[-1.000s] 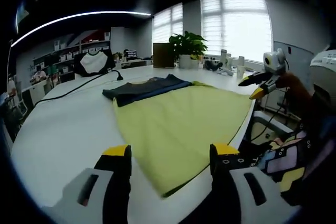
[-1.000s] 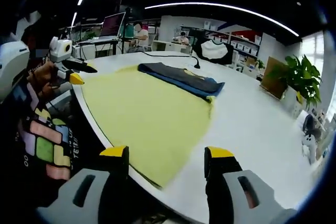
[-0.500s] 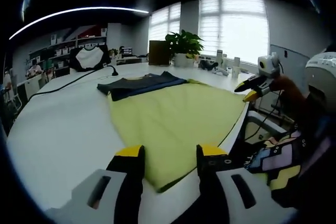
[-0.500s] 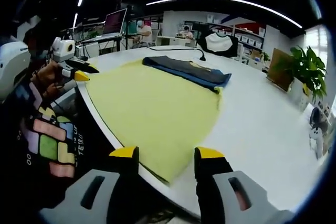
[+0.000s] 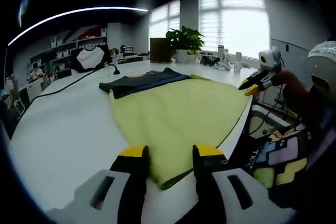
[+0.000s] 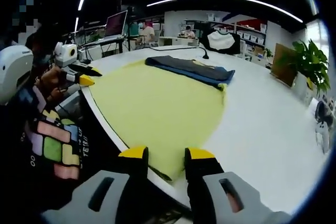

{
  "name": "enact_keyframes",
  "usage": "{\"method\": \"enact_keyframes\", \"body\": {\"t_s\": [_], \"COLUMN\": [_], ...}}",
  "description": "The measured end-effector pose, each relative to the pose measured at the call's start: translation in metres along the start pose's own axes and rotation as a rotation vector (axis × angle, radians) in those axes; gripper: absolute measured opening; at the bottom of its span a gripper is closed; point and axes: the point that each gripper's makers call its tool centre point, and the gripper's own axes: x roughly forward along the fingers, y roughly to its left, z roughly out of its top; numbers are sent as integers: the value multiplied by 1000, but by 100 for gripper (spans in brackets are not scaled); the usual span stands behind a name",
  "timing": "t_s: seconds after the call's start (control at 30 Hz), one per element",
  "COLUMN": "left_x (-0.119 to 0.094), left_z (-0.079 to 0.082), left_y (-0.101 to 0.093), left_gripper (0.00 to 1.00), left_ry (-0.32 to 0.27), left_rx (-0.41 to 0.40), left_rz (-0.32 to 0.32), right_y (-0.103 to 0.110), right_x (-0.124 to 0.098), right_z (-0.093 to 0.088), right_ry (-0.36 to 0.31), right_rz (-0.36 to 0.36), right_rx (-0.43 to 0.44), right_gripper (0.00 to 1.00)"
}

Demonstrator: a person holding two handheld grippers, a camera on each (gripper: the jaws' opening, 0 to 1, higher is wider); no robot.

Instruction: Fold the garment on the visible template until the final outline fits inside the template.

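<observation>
A large yellow cloth (image 5: 178, 111) (image 6: 157, 103) lies flat on the white table (image 5: 63, 124), reaching its near edge. A folded dark blue garment (image 5: 143, 82) (image 6: 190, 70) rests across the cloth's far end. My left gripper (image 5: 170, 153) is low at one near corner of the yellow cloth, its jaws narrowed with the corner between them and a gap still showing. My right gripper (image 6: 166, 155) stands the same way at the other near corner. In the left gripper view the right gripper (image 5: 251, 88) appears at the right, and in the right gripper view the left gripper (image 6: 84, 80) at the left.
A potted plant (image 5: 184, 43) (image 6: 304, 66) and bottles (image 5: 226, 59) stand at the table's far side. A black cable (image 5: 68, 90) crosses the table. A black-and-white shirt (image 5: 92, 59) hangs behind. The person's patterned shirt (image 5: 273, 156) is close to the table edge.
Both grippers' jaws have drawn much closer together around the yellow cloth's near corners. Both cameras have moved slightly lower and closer to the table edge.
</observation>
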Motion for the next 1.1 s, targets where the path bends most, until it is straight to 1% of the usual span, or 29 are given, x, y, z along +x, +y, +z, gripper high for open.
{"method": "enact_keyframes", "body": {"t_s": [0.1, 0.17, 0.27, 0.33, 0.4, 0.47, 0.53, 0.6, 0.7, 0.73, 0.77, 0.8, 0.87, 0.97, 1.1], "left_x": [0, 0, 1, 1, 1, 1, 1, 1, 2, 2, 2, 2, 1, 1, 1], "left_z": [0, 0, 0, 0, 0, 0, 0, 0, 0, 0, 0, 0, 0, 0, 1], "left_y": [0, 0, 4, 5, 7, 9, 10, 11, 12, 12, 13, 13, 13, 14, 14], "left_gripper": [34, 32, 24, 22, 19, 13, 8, 6, 3, 3, 2, 2, 2, 2, 2], "left_ry": [9, 11, 7, 5, 3, 1, -2, -6, -14, -17, -20, -23, -31, -30, -34], "left_rx": [-8, -8, 1, -2, 8, 20, 30, 36, 48, 49, 48, 47, 36, 22, 10], "left_rz": [-2, 4, 32, 35, 49, 64, 70, 75, 79, 81, 84, 86, 94, 95, 95], "right_y": [0, 1, 0, -1, 4, 3, 3, 2, 1, 2, 1, 1, -1, 1, 0], "right_x": [0, 1, 3, 4, 7, 8, 8, 8, 8, 8, 8, 8, 9, 9, 9], "right_z": [0, 1, 2, 3, 5, 4, 5, 5, 5, 5, 6, 6, 6, 6, 7], "right_ry": [-8, -16, -28, -35, -67, -69, -69, -69, -77, -83, -84, -85, -94, -81, -74], "right_rz": [1, 4, 2, -7, 20, 6, 5, 9, 13, 19, 19, 23, 28, 4, 4], "right_rx": [5, 4, 6, 3, -38, -30, -49, -13, 0, 41, 158, 210, 147, 98, 112], "right_gripper": [26, 24, 17, 11, 4, 1, 0, 0, 0, 0, 0, 0, 0, 0, 0]}}
